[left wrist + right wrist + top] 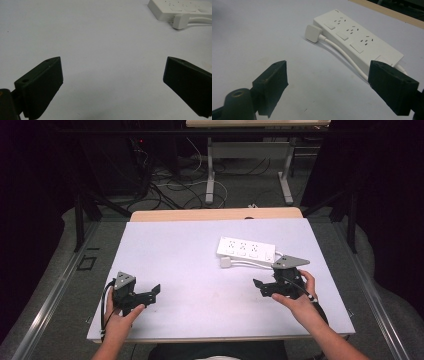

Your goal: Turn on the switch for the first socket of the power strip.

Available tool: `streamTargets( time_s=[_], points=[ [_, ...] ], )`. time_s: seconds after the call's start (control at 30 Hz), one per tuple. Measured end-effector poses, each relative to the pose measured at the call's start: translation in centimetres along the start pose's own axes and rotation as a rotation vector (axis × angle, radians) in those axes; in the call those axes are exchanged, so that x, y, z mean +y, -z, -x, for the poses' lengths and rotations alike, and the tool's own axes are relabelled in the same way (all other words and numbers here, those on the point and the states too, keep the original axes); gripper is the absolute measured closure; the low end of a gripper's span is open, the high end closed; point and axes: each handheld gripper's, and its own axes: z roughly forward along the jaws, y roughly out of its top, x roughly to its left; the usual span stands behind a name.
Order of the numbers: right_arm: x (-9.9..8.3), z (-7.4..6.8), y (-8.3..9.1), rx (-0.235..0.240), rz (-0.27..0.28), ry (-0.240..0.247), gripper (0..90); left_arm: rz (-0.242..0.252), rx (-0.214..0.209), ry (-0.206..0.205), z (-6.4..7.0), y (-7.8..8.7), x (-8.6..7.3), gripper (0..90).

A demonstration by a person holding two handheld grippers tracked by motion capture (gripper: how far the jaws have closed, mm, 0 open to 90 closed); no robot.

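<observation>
Both claws were released and empty: the left claw (154,293) hung over the bare desk (190,265), the power strip (246,249) and its plug (225,262) lay just beyond the right claw (259,286).

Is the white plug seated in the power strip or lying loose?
Loose. The plug lies flat on the table beside the power strip, its cable running along the strip; all sockets look empty.
</observation>
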Motion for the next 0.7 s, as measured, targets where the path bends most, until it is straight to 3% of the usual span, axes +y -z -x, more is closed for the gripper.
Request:
streamTargets(
  time_s=[0.33,0.7],
  points=[
    [-1.7,-0.3,0.2,-0.001,0.018,-0.033,15.0,0.001,0.0,0.0,0.0,0.0,0.0,2.6],
    [-4.2,0.7,0.1,-0.019,0.015,-0.075,15.1,-0.003,-0.003,0.003,0.0,0.0,0.0,2.6]
  ],
)
